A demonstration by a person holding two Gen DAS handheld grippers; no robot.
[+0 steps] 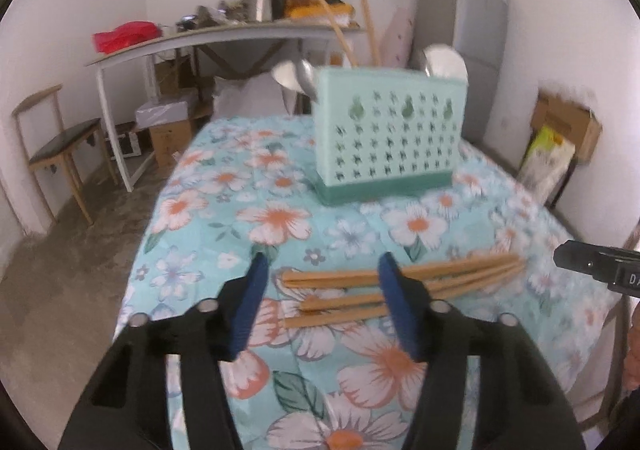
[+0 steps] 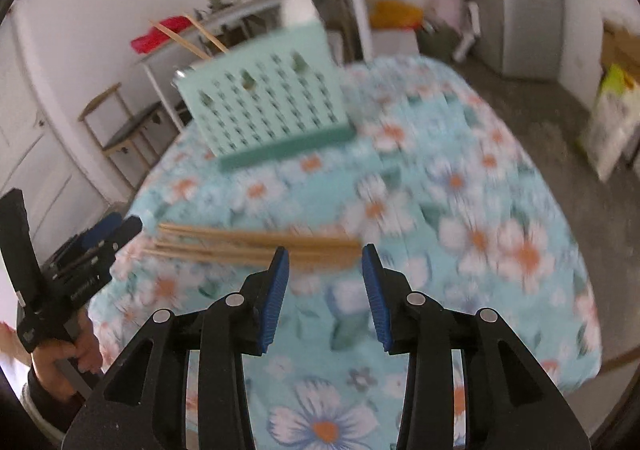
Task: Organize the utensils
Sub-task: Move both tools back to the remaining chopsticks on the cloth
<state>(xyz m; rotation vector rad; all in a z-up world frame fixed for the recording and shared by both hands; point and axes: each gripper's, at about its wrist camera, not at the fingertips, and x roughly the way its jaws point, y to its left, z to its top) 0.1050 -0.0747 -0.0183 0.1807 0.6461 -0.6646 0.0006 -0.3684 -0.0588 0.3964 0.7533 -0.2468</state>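
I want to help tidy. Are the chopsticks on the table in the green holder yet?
Out. The loose chopsticks lie flat on the flowered tablecloth, before the holder.

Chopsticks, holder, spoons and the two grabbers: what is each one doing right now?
Chopsticks on the cloth: lying flat in a loose bunch, not held.
Mint holder: standing upright on the flowered cloth.
Chopsticks in the holder: stuck in, leaning.
Spoons: standing in the holder, bowls up.
Left gripper: open above the loose chopsticks.
Right gripper: open, empty, near the chopstick ends.

left claw agape, right claw agape, both empty
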